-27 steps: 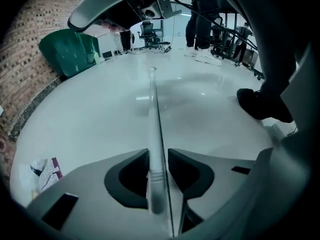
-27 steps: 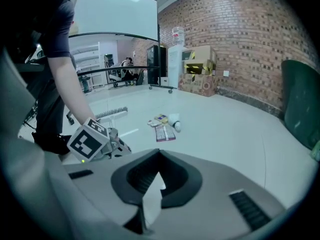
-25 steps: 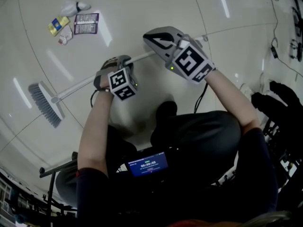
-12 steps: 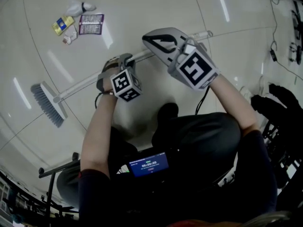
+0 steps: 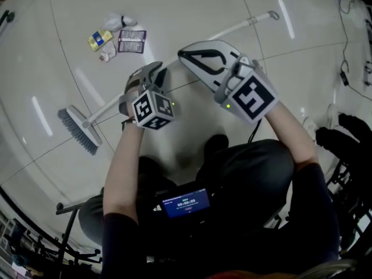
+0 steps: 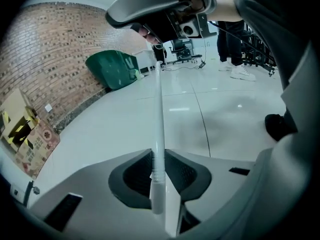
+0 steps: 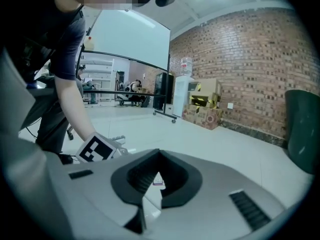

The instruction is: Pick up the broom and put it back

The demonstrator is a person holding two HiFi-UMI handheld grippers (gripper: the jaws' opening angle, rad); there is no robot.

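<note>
The left claw (image 6: 159, 171) is pinched on the handle (image 6: 158, 109) of the broom (image 5: 104, 110). The white tube lies on the centre line between the two ribbed pads, which bear on it from either side. Ahead of this claw's tips the handle rises toward the right claw (image 5: 197, 57), which sits over the tube farther along. Behind the left claw the handle slopes down to the broom head (image 5: 78, 129), which appears to rest on the floor (image 5: 192, 16); bristle contact cannot be confirmed. The right claw is pressed together at its tips with nothing between the pads, and only floor shows through the small gap. The left claw alone therefore appears to carry the broom. To complete the pick-up well, spread the right claw, seat it squarely on the tube ahead of the left claw, and close it until both pads bear. A single grip on a smooth round tube is likely to let it slip or let the head end swing. Keep the tube centred in both sets of pads and raise the head clear of the floor before carrying. Small packets (image 5: 119, 38) lie on the floor beyond the left claw, apart from the broom head; steer the bristles away from them. The storage place cannot be identified in these views.
</note>
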